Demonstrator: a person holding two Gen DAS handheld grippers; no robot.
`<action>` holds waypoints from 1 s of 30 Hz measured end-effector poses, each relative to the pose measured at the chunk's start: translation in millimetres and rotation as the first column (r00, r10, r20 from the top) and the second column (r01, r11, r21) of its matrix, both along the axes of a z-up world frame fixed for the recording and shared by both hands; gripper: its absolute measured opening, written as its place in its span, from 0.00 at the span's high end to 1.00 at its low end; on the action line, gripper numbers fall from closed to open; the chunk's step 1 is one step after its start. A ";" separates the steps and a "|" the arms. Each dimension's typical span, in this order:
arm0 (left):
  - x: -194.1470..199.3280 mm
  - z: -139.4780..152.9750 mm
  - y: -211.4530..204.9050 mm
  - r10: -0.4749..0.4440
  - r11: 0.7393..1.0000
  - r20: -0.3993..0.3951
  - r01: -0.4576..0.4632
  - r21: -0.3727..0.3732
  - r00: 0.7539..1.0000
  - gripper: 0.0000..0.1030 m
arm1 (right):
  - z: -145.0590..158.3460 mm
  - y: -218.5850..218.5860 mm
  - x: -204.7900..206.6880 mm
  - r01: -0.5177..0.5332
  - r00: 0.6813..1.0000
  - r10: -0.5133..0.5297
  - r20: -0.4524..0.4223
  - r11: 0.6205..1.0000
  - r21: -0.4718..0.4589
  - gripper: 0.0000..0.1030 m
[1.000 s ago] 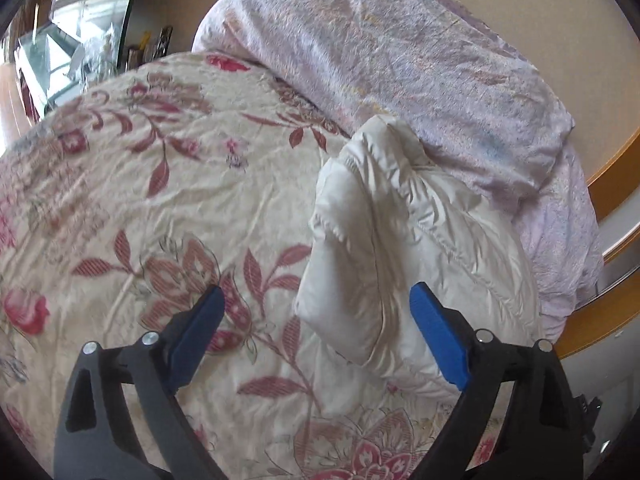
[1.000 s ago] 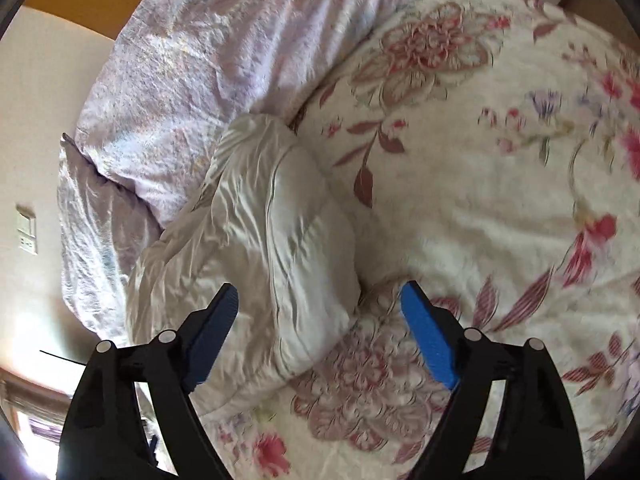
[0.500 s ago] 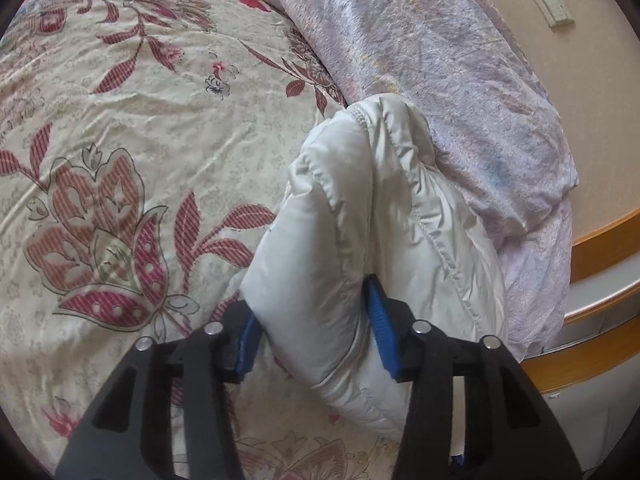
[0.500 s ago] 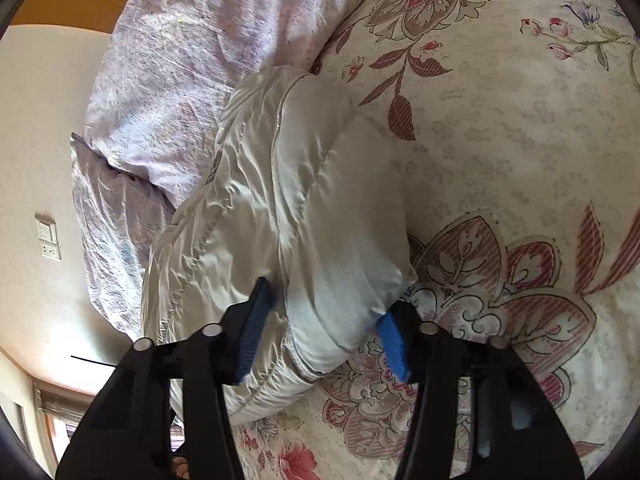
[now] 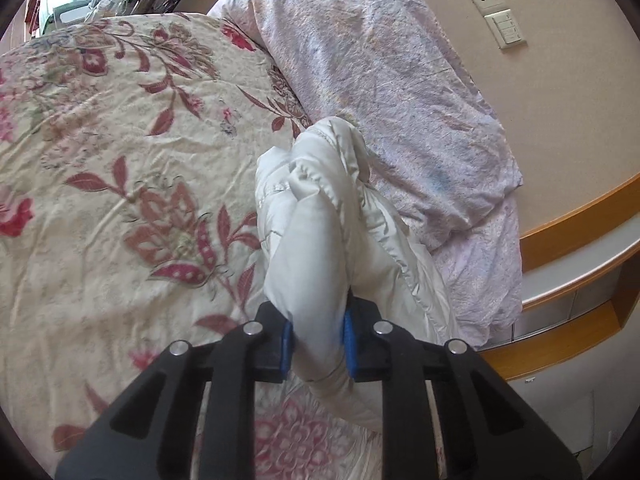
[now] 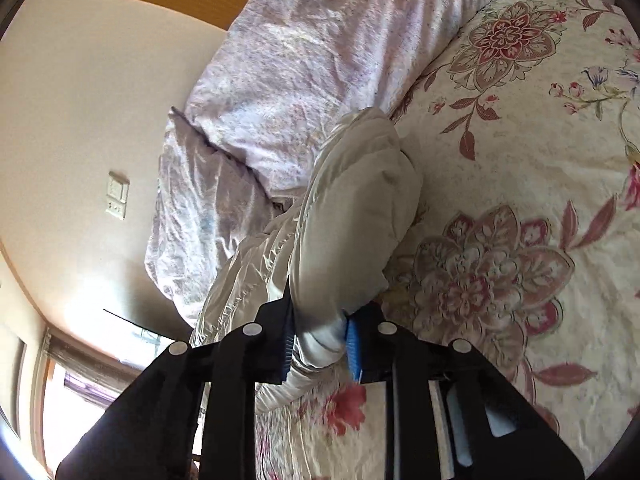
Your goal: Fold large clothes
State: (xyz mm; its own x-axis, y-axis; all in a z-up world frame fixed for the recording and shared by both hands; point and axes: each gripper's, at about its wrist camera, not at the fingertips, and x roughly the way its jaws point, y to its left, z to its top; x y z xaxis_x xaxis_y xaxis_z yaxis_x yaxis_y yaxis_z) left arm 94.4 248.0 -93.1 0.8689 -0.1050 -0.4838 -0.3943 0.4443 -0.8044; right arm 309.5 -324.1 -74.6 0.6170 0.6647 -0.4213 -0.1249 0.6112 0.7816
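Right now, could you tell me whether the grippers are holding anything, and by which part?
Both are. The left gripper and the right gripper each clamp a near end of the folded white puffer jacket, lying on the floral bedspread.

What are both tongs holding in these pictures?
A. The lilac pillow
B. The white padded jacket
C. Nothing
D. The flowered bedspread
B: the left tongs and the right tongs are each clamped on a fold of the white padded jacket, beside the lilac pillow.
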 end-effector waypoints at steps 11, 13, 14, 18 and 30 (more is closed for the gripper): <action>-106.9 -23.5 -8.7 0.015 1.000 -0.007 -0.015 0.009 1.000 0.79 | -38.2 -0.1 -84.3 -0.112 0.994 0.111 -0.024 0.991 -0.069 0.78; -110.4 -28.0 -10.1 0.023 1.000 -0.014 -0.023 0.011 1.000 0.75 | -37.5 -0.1 -91.9 -0.110 0.994 0.108 -0.024 0.983 -0.149 0.66; -111.3 -29.4 -10.8 0.034 0.999 -0.023 -0.033 0.018 0.999 0.70 | -35.6 -1.0 -94.4 -0.094 0.996 0.092 -0.021 0.976 -0.196 0.60; -115.2 -26.6 -14.9 0.078 0.992 -0.029 -0.075 0.099 0.996 0.41 | -6.5 -2.5 -112.1 0.172 0.981 -0.121 0.149 0.897 -0.408 0.37; -134.8 -22.9 -24.0 0.184 0.961 0.055 -0.191 0.198 0.981 0.17 | 33.2 148.5 -110.9 0.031 0.924 0.209 0.320 0.794 -0.607 0.37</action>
